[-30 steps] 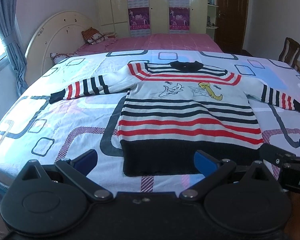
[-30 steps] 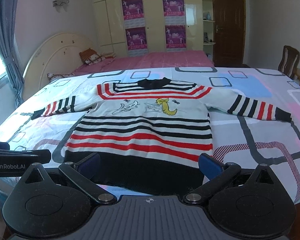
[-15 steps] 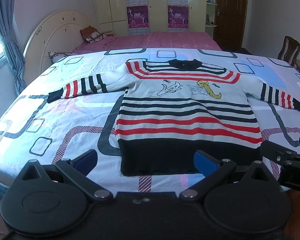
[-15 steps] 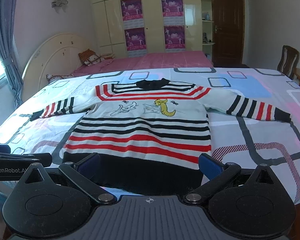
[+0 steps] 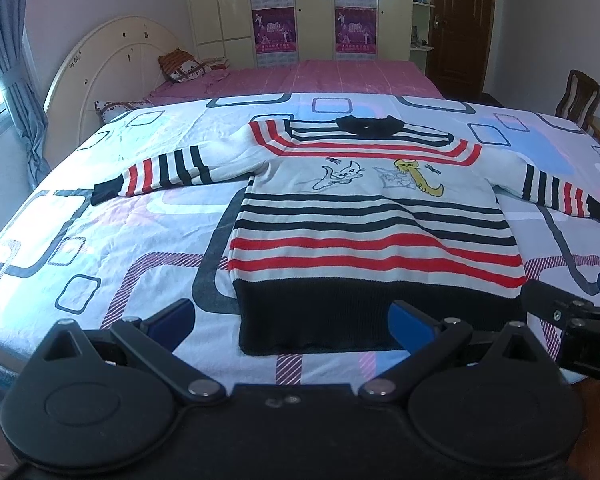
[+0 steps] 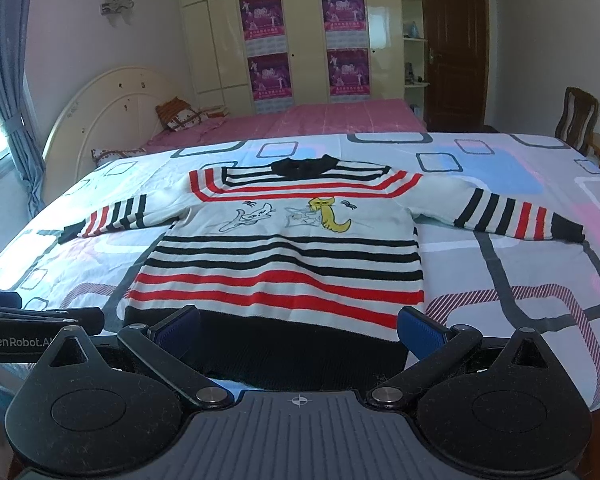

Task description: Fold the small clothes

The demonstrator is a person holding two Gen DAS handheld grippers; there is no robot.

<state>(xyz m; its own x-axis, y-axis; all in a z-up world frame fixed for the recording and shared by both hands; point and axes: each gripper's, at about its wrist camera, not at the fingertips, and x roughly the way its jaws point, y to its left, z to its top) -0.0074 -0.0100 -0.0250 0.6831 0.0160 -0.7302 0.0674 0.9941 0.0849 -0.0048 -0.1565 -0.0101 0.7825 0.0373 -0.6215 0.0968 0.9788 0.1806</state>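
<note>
Striped sweater (image 5: 364,216) laid flat on bed (image 5: 100,240), sleeves spread, black hem at near edge. Left gripper (image 5: 290,320) held spread wide, nothing grasped, poised before hem's left corner. Right gripper (image 6: 298,326) likewise spread, empty, poised before hem's right half. Hem not seen touched.

Sweater (image 5: 364,216) lies flat on bed (image 5: 100,248), chair (image 5: 580,96) behind right.

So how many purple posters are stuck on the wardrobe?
4. On the wardrobe behind the beds: top left poster, bottom left poster, top right poster, bottom right poster. None looks hidden.
</note>
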